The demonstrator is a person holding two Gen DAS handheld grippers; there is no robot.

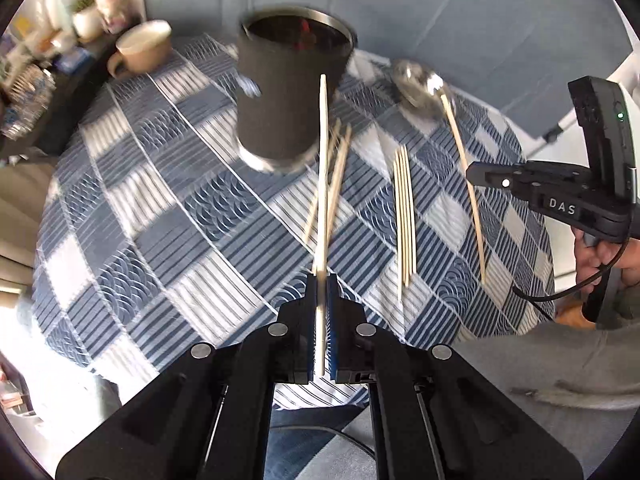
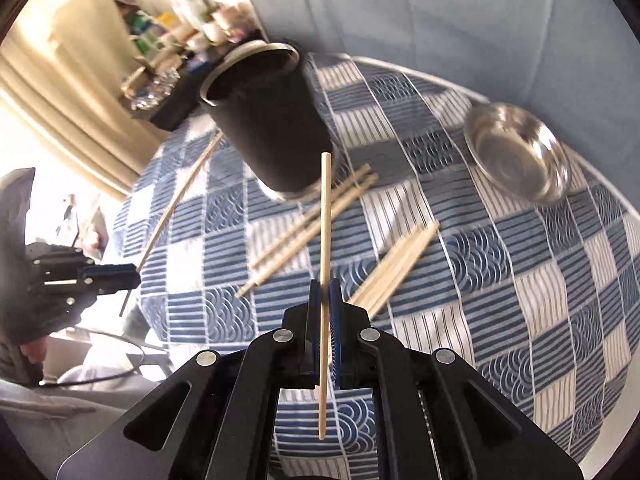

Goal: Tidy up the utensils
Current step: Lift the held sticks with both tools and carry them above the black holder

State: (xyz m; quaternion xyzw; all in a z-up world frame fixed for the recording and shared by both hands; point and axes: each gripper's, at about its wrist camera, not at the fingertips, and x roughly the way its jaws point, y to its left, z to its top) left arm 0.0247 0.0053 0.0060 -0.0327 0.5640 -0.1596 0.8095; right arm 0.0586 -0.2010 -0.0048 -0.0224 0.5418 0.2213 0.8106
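Cup (image 1: 290, 92): ahead of both chopstick tips
Left gripper (image 1: 323, 280): clenched on chopstick (image 1: 323, 168); axis toward cup
Right gripper (image 2: 325, 286): clenched on second chopstick (image 2: 325, 240); same

One black cup (image 2: 264, 120), one steel dish (image 2: 516, 152), one mug (image 1: 144, 46), roughly eleven chopsticks (image 2: 308, 224).
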